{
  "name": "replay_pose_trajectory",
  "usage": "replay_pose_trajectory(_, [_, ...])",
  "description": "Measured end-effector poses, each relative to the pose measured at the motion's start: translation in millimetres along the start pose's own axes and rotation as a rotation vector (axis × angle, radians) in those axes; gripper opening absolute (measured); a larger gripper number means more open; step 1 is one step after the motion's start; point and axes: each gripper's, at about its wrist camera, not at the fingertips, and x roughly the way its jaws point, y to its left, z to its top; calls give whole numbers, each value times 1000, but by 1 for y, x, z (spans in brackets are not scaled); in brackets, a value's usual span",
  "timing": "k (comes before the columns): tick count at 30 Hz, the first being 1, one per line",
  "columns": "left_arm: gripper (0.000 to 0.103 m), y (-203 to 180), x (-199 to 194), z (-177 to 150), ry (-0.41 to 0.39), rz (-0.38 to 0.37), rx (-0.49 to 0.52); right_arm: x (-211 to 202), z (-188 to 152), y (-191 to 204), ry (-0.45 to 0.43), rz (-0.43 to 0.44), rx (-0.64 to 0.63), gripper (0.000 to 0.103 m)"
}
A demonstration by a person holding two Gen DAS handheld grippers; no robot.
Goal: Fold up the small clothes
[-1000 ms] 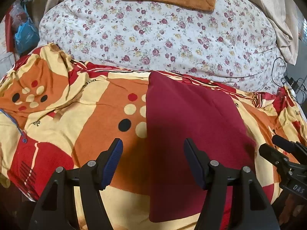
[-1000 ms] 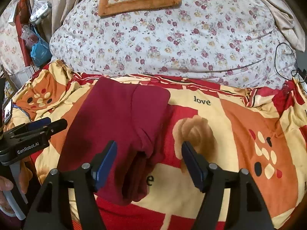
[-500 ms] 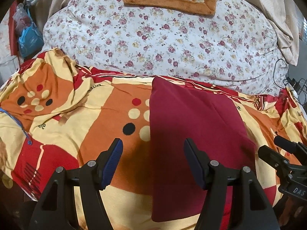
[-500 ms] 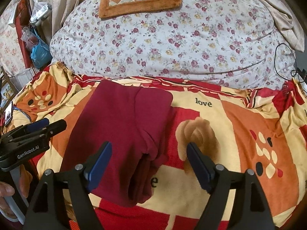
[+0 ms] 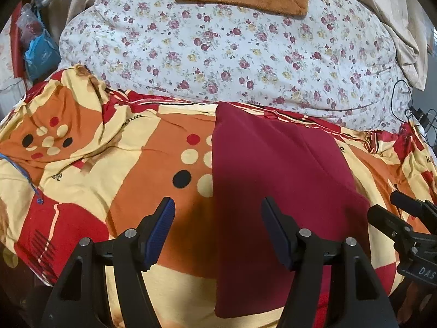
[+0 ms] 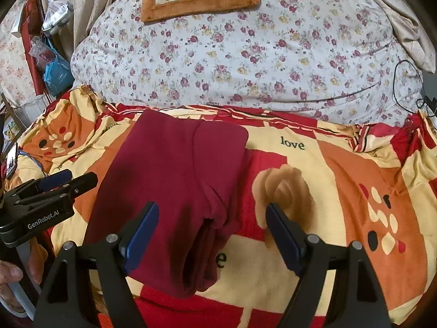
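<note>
The dark red garment [image 6: 174, 191] lies on the patterned blanket [image 6: 341, 218] of the bed, in the lower left-centre of the right wrist view and lower right-centre of the left wrist view [image 5: 286, 191]. It looks already folded lengthwise, with stacked layers showing at its near end.

The right claw [image 6: 211, 232] is spread wide with nothing pinched; the garment's near right edge sits between its fingers without touching the pads. The left claw [image 5: 215, 227] is also spread and empty, hanging over the garment's left edge.

Judging from this, the step in hand is the next fold, probably bringing the near end up to the far end. To do it well, each claw should come down on a near corner and gather every layer, so that none slips out. Then both should lift together and lay the near edge squarely onto the far edge by the floral quilt [image 6: 245, 54], as the soft blanket may wrinkle underneath.

Against the earlier frames, the right claw's jaws have just been opening, with only the loose edge of the garment between them. The left claw's spread looks unchanged, and the garment lies as it did.
</note>
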Motion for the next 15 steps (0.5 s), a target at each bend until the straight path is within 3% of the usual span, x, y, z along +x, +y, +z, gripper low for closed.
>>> replay_pose_trajectory(15, [56,-1,8,-1,20,-4,-2,10,-1,1,23,-3,6,84])
